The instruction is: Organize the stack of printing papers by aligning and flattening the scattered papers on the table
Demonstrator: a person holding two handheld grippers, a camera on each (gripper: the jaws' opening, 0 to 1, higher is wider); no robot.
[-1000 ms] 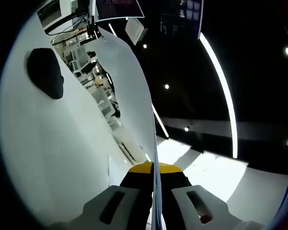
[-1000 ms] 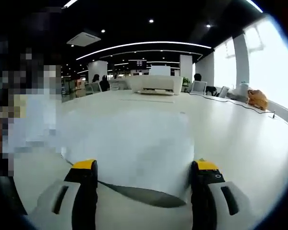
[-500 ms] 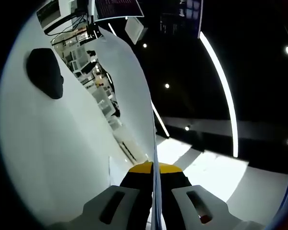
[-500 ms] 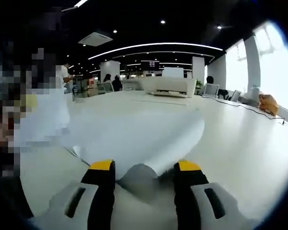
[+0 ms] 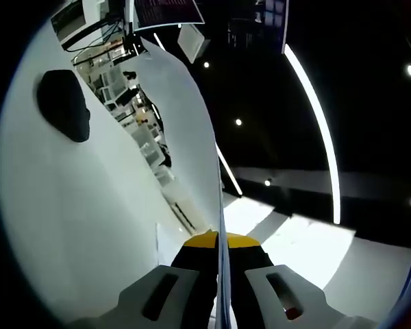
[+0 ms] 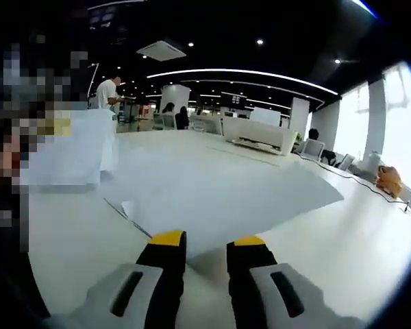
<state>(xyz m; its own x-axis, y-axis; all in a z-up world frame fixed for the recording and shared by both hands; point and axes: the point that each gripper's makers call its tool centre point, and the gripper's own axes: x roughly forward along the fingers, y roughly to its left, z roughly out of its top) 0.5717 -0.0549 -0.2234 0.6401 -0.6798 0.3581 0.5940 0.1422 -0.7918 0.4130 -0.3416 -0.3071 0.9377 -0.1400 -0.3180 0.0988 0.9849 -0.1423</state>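
Left gripper view is rolled steeply, so that the white table (image 5: 75, 226) fills its left side and a dark ceiling with strip lights its right. The left gripper (image 5: 218, 241) is seen with its yellow-tipped jaws pressed together on the edge of a white sheet of paper (image 5: 185, 130), which is held edge-on and rises away from the jaws in a curve. A dark rounded object (image 5: 64, 104) lies on the table well beyond the jaws; what it is cannot be told. In the right gripper view the right gripper (image 6: 205, 241) is seen above the same table (image 6: 342, 233), its jaws drawn close with only a narrow gap between the yellow tips, and a corner of a large sheet (image 6: 219, 195) appears to be caught between them, though the contact itself cannot be clearly made out. That sheet spreads away from the jaws, low over the tabletop. To the left another white sheet (image 6: 72, 154) is held up off the table. A printer (image 6: 260, 133) stands far off on the table.
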